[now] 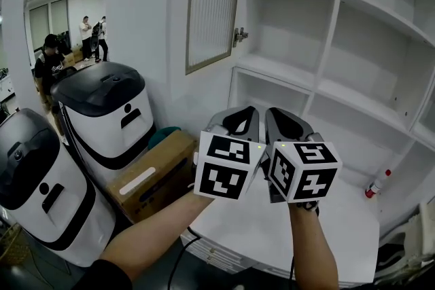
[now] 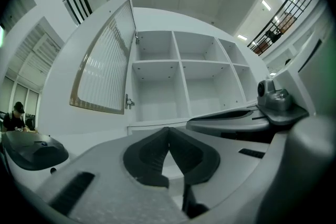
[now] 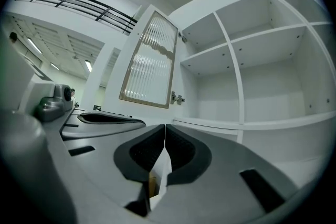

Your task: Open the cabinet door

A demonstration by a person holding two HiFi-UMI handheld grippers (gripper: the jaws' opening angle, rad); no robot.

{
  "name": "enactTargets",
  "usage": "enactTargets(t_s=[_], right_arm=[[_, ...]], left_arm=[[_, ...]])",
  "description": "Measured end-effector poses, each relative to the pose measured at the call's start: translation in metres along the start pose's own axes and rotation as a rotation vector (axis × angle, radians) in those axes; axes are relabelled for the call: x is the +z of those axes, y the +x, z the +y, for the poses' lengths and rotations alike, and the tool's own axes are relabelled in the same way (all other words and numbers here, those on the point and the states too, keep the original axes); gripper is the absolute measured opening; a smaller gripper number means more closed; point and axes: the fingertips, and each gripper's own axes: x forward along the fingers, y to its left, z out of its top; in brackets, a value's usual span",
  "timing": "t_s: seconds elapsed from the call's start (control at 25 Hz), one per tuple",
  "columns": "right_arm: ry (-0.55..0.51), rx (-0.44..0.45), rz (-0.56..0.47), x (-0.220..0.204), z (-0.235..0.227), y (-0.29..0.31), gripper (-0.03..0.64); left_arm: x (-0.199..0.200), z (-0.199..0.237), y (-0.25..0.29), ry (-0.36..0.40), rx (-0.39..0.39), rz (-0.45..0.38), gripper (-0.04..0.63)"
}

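Both claws are level, side by side, in front of the cabinet (image 1: 326,88), marker cubes nearly touching. Left claw (image 2: 168,131): pads closed tip to tip, nothing between them. Right claw (image 3: 164,131): same, pads pressed together, empty. The cabinet door (image 1: 214,3), the ribbed-glass panel in a tan frame, stands swung out wide from the carcass. Its hinge (image 1: 239,35) is on the door's right edge, and the free edge is off to the left, against the white wall face. The shelves behind it are fully exposed and bare. Key relation: the door lies ahead, above and to the left of both claws, well apart from either. Its long axis is upright, so its free edge is also a vertical line. The left claw is the nearer of the two, since in its own view the panel sits just up-left of the pads. In the right gripper view the same panel is further off to the left, beyond the other claw's body. My judgement is that the door is already open about as far as the wall allows, so the task looks finished or close to it. If any further swing were wanted, the left claw would have to rise and open first. Below the claws is the white tabletop (image 1: 340,234), with a small red-capped bottle (image 1: 378,185) lying at its far right, clear of everything.
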Motion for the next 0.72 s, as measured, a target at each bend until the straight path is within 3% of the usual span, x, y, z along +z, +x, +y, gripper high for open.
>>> enactTargets(t_s=[0.72], right_arm=[[0.011, -0.007, -0.004, -0.003, -0.040, -0.006, 0.020]], left_arm=[[0.002, -0.024, 0.030, 0.018, -0.001, 0.010, 0.012]])
